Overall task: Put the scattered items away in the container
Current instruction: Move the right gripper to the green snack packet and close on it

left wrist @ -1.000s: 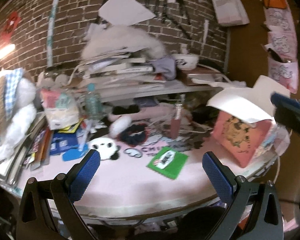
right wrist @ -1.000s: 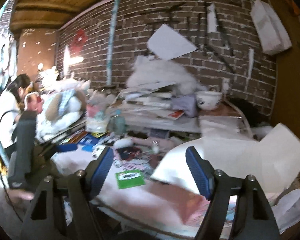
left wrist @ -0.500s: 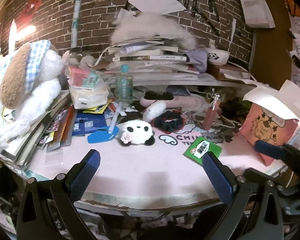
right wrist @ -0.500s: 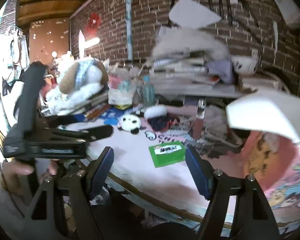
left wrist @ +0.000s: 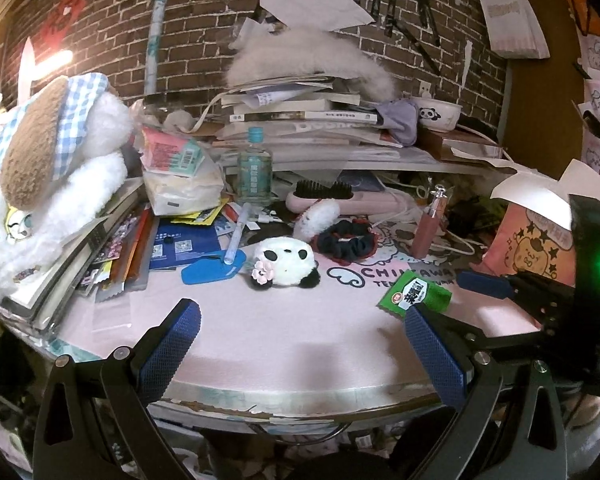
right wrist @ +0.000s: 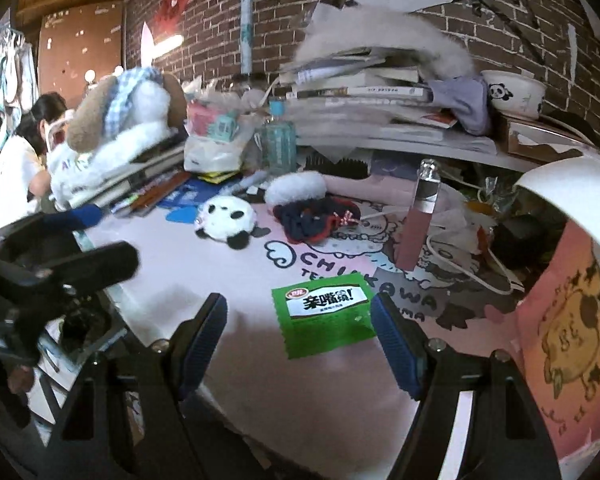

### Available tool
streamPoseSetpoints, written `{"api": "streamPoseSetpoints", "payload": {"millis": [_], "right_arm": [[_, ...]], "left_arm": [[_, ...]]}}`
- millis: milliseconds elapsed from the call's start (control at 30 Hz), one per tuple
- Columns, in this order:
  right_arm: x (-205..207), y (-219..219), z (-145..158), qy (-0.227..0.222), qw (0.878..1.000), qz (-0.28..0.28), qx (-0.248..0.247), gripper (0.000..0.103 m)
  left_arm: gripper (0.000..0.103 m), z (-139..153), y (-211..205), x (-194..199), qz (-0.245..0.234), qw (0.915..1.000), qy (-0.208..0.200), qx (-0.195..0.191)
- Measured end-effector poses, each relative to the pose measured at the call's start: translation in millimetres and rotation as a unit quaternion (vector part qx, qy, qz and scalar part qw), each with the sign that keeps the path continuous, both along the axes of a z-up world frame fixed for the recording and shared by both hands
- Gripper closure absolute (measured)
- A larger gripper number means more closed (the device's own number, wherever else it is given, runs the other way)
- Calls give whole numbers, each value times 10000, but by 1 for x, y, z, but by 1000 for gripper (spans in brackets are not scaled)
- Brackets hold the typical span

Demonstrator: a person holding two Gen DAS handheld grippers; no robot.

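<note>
Green packet: flat green foil snack packet [right wrist: 325, 321] lies on the pink desk [right wrist: 204, 264], long axis left-right, just ahead of the right gripper [right wrist: 300, 344].
Right gripper: jaws wide apart, holding nothing.
Left gripper [left wrist: 300, 354]: jaws wide, empty.
Container: pink paper bag [right wrist: 572, 332] stands right of the packet.
Around: fluffy panda plush [left wrist: 286, 263], dark fabric scrunchie [left wrist: 346, 244] behind.
</note>
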State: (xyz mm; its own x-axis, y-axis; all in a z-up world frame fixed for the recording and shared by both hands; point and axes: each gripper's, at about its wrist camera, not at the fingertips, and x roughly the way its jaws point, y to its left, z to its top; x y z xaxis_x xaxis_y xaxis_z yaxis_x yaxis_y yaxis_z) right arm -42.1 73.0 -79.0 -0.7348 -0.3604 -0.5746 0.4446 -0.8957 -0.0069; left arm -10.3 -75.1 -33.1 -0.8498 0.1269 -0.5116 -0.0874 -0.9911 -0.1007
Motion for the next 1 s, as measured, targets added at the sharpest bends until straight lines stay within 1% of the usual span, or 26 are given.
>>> {"api": "streamPoseSetpoints", "payload": {"millis": [100,167,233,467,633,767,900,1000], "right_arm": [[-9,-1,-4,-68,9999,-30,86,31],[-14,-2,-6,-93,9998,-37,152,28],[-18,-2,-8,-91,9997,-83,201,27],[-32,2,-15,-284,9992,-128,237,24],[-31,2,-20,-375,9991,-27,186,24],[-28,-3,-24,-307,9990,-6,319,24],[-31,-4,-24,-333,9990,-6,289,24],[-32,-5,-24,-335,9990,8,288,29]], "left_arm": [[1,-2,-1,0,-28,10000,16,13],[1,-2,-1,0,-35,10000,20,-8],[1,-2,-1,-1,-56,10000,24,-16],[1,-5,2,-3,-128,9999,25,-33],[1,-6,2,-4,-131,9999,9,-28],[1,-6,2,-4,-131,9999,27,-39],[1,-6,2,-3,-136,9999,50,-24],[1,-6,2,-3,-130,9999,47,-22]]}}
